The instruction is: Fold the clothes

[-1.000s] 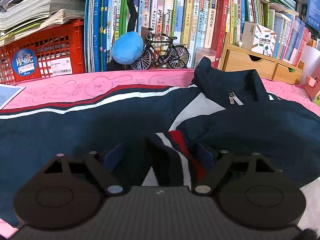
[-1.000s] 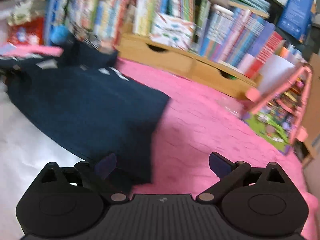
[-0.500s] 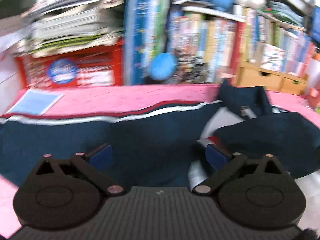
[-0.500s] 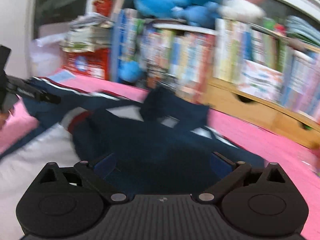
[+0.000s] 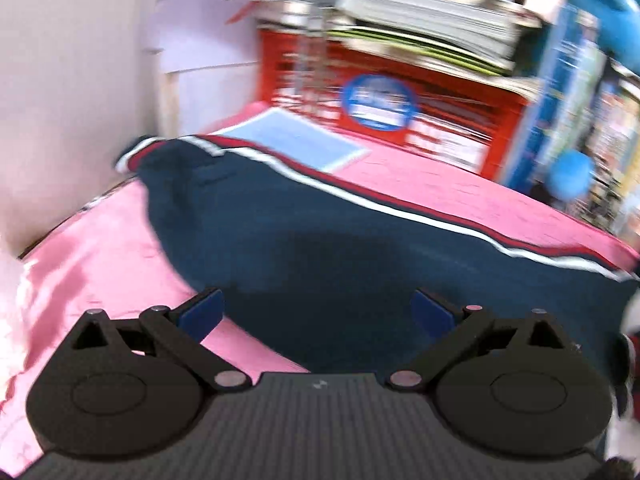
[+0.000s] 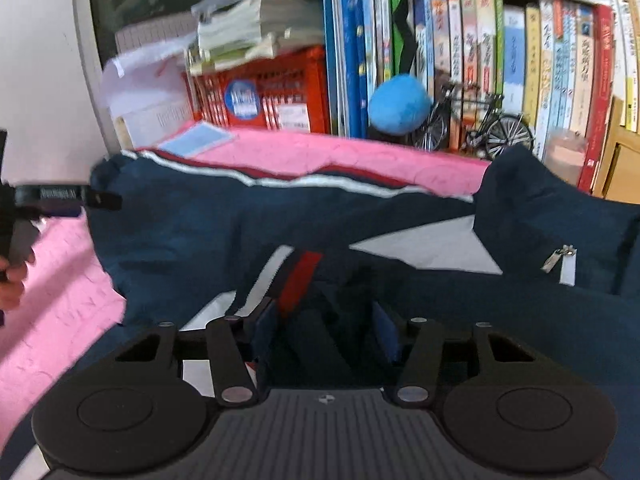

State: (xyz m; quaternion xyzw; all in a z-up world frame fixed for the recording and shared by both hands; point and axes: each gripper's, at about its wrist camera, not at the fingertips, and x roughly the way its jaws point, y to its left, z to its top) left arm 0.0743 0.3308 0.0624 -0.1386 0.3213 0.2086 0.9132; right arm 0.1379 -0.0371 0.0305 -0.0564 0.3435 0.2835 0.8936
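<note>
Jacket [image 6: 400, 216], navy with red and white stripes, is lying spread over the pink cover [image 6: 60, 312] of the counter. The left tongs [image 5: 316, 312] are standing wide apart with nothing between the blue pads, hovering over the stretched-out sleeve [image 5: 320, 232], whose cuff [image 5: 132, 160] is lying ahead and to the left of them. The right tongs [image 6: 324, 328] are standing narrower, with a fold of navy fabric sitting between the pads; whether they are pinching it cannot be told. A zipper pull [image 6: 558, 258] is lying ahead and to their right. Beyond the jacket, a red crate [image 6: 272, 96], a blue plush ball [image 6: 398, 104], a model bicycle [image 6: 476, 124] and upright books [image 6: 520, 60] are lining the counter's far edge.
</note>
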